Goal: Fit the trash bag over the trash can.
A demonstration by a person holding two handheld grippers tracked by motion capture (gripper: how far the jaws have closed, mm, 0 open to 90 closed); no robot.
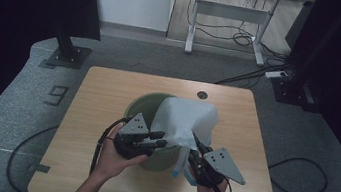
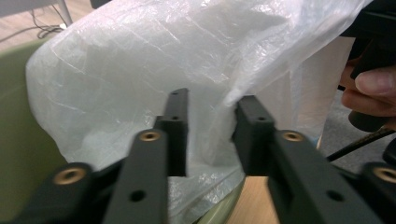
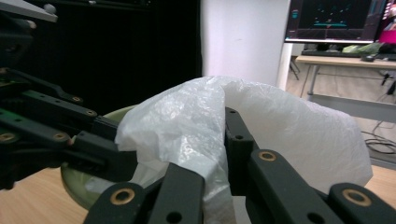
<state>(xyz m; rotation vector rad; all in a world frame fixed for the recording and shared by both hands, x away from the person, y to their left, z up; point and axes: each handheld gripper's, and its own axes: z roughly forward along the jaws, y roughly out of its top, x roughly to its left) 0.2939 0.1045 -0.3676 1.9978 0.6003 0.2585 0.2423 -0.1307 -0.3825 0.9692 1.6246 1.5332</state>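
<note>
The right gripper [image 1: 195,150] clamps the plastic bag [image 1: 185,115] taut over the green bin [image 1: 139,106] while the left gripper [image 1: 161,139], jaws parted around a loose fold, closes in.

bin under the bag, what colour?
Olive green bin, clearest in the high view; bag covers its right side.

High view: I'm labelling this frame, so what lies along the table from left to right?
Left gripper → green bin → white plastic bag → right gripper.
</note>
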